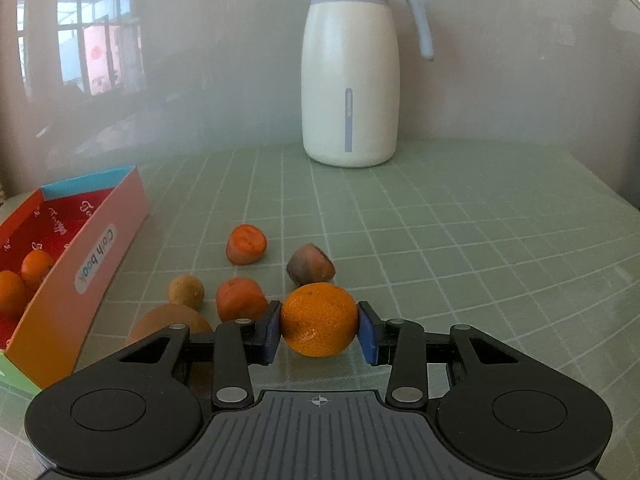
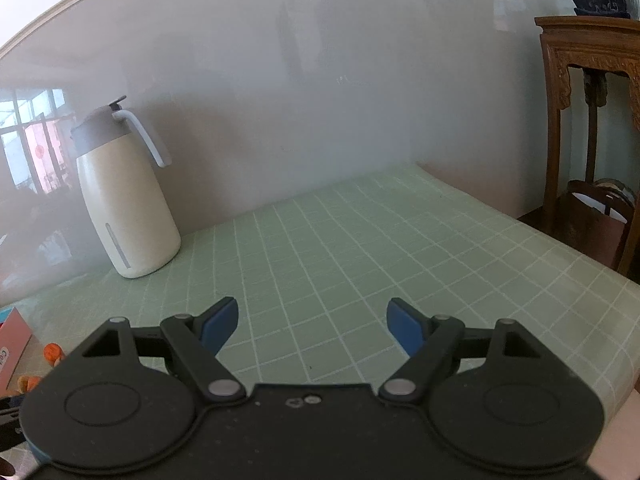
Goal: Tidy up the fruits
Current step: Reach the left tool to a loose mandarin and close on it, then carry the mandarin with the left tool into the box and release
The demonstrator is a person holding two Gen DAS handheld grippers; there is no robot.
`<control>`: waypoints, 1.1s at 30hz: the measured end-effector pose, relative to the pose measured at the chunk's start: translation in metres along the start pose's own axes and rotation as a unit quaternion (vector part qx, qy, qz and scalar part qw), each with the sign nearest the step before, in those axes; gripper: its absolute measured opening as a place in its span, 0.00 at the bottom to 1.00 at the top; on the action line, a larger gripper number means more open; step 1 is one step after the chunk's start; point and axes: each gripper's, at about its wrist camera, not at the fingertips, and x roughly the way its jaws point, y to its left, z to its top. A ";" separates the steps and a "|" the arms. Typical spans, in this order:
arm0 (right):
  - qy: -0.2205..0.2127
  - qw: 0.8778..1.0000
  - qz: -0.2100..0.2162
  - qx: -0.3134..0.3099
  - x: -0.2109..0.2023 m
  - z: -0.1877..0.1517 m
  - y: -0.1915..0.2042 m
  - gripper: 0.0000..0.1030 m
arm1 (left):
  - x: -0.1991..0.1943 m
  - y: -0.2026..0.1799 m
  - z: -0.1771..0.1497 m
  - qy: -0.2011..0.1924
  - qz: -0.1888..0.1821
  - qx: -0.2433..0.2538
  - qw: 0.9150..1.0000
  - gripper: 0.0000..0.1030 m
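Note:
In the left wrist view my left gripper point(image 1: 319, 330) is shut on an orange mandarin point(image 1: 318, 319), its blue pads pressed against both sides. Beyond it on the green grid mat point(image 1: 440, 248) lie two orange peeled-looking fruits point(image 1: 246, 245) point(image 1: 240, 298), a dark brownish fruit point(image 1: 310, 269), a small kiwi point(image 1: 185, 290) and a larger kiwi point(image 1: 170, 326) partly behind the left finger. A pink and red box point(image 1: 96, 256) at the left holds mandarins point(image 1: 24, 280). In the right wrist view my right gripper point(image 2: 313, 326) stands open over bare mat, nothing between its fingers.
A tall cream thermos jug with a grey lid point(image 1: 350, 72) point(image 2: 124, 200) stands at the back against the wall. A wooden chair point(image 2: 592, 132) is off the table's right edge. The box's corner point(image 2: 14, 340) and orange fruit point(image 2: 52, 352) show at the far left of the right wrist view.

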 end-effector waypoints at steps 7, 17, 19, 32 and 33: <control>0.014 1.000 -0.003 -0.006 0.009 0.001 0.009 0.79 | -0.010 0.012 0.005 -0.017 -0.001 -0.006 1.000 0.39; 0.021 0.999 0.009 -0.028 0.012 -0.003 0.037 0.79 | -0.025 0.050 0.012 -0.045 0.019 -0.028 0.998 0.39; 0.023 0.999 0.012 -0.032 0.013 -0.004 0.044 0.79 | -0.029 0.060 0.013 -0.050 0.025 -0.034 0.998 0.39; 0.032 0.996 0.042 -0.067 0.015 -0.012 0.095 0.79 | -0.047 0.134 0.009 -0.070 0.076 -0.072 0.992 0.39; 0.033 0.996 0.045 -0.069 0.015 -0.013 0.099 0.79 | -0.048 0.140 0.009 -0.070 0.081 -0.073 0.992 0.39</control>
